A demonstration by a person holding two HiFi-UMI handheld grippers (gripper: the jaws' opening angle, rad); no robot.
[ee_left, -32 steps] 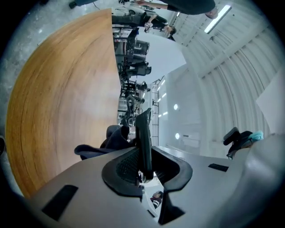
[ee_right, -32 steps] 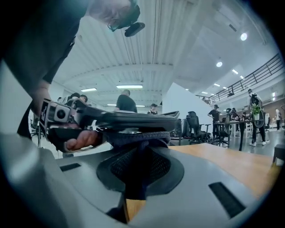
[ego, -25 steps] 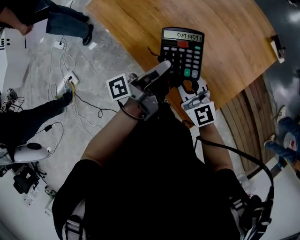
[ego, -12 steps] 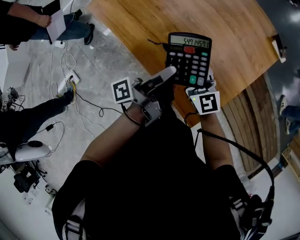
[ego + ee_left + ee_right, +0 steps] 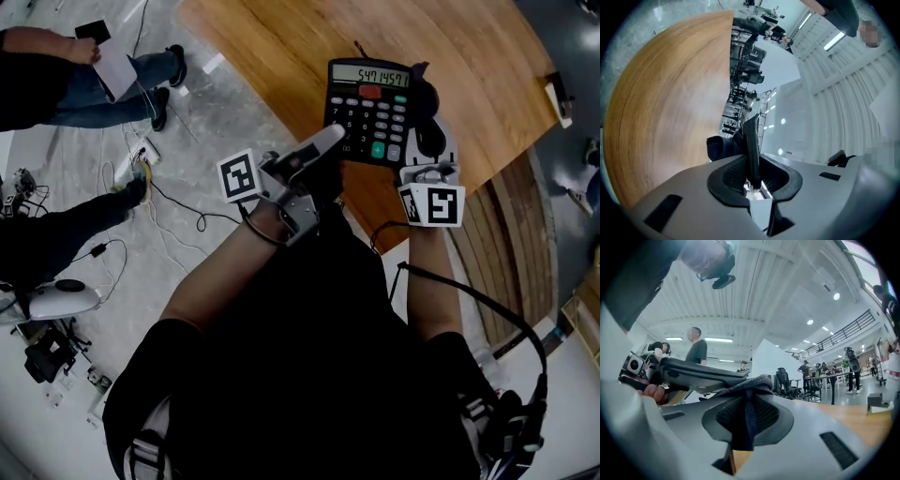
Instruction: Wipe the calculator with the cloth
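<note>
Over the near edge of the wooden table (image 5: 469, 56), a black calculator (image 5: 370, 111) with a lit display is up in the air. My left gripper (image 5: 330, 141) is shut on its lower left edge. In the left gripper view the calculator (image 5: 752, 150) stands edge-on between the jaws of that gripper (image 5: 752, 180). My right gripper (image 5: 424, 131) is at the calculator's right side, shut on a dark cloth (image 5: 422, 103) that lies against that edge. In the right gripper view the cloth (image 5: 747, 404) hangs pinched in the gripper (image 5: 746, 416), with the calculator (image 5: 693, 373) just left of it.
The table (image 5: 661, 93) spreads ahead and to the right. A small pale object (image 5: 555, 94) lies at its right edge. Cables and a power strip (image 5: 141, 155) trail over the grey floor at left, where people (image 5: 66, 66) stand. Office chairs and people (image 5: 806, 373) are far off.
My right gripper has carried the cloth from below the calculator's near edge up along its right side. The left gripper has stayed in place with the calculator, rolling slightly.
</note>
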